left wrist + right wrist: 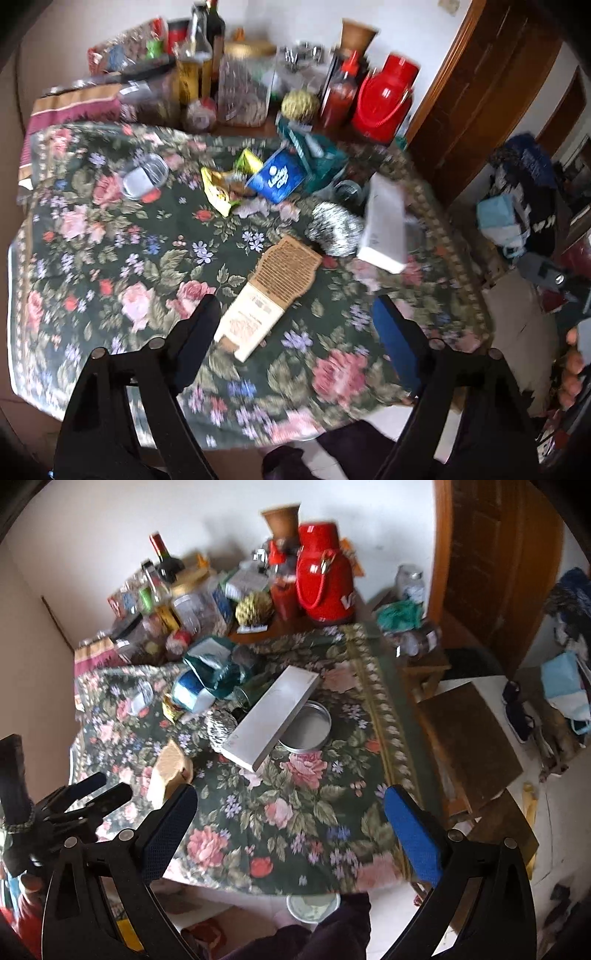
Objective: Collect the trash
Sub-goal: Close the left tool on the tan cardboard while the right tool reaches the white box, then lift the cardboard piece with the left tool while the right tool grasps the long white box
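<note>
Both your grippers stand wide open and empty. Your left gripper (295, 325) frames the flattened tan cardboard box (273, 288) at frame centre; your right gripper (291, 819) hangs over the floral tablecloth (295, 830).

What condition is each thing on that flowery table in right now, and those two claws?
Left claw: open, empty.
Right claw: open, empty.
Flat cardboard packet: lying flat.
White box: resting tilted on the round tin.
Round tin: open, no lid.
Yellow wrapper: crumpled.
Red thermos: upright, capped.

Flattened brown carton (271, 293) flat on tabletop; yellow wrapper (221, 186), blue packet (279, 177), crumpled foil (338, 229) beyond.
</note>
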A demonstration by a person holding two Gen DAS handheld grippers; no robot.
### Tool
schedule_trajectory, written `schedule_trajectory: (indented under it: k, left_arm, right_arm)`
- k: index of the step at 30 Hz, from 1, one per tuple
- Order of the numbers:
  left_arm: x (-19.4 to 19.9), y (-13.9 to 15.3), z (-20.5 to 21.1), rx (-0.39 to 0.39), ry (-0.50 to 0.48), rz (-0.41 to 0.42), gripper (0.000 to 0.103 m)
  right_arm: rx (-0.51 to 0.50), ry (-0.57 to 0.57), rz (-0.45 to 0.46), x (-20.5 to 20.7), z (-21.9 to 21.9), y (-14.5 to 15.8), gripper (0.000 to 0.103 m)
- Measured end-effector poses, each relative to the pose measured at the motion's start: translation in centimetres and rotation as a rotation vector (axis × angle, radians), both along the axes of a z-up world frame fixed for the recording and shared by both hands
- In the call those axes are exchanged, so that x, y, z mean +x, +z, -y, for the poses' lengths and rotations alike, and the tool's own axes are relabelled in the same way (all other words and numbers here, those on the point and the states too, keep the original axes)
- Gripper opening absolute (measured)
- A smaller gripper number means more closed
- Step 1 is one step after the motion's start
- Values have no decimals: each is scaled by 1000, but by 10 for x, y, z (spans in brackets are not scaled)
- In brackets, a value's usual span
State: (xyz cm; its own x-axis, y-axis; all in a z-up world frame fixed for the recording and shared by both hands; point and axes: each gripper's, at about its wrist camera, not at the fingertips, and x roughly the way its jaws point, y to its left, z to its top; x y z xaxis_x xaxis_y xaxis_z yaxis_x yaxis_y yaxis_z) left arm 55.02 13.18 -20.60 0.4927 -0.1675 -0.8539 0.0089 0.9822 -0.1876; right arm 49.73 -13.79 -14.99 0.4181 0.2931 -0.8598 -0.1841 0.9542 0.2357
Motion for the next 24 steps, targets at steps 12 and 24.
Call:
schedule_trajectory:
  k: [12, 24]
  left_arm:
    - [52, -72, 8, 85, -102, -143, 69]
    - [53, -84, 7, 95, -78, -158, 44]
  right_arm:
    - [30, 114, -158, 75, -43, -57, 100]
    - [-118, 157, -187, 90, -76, -87, 89]
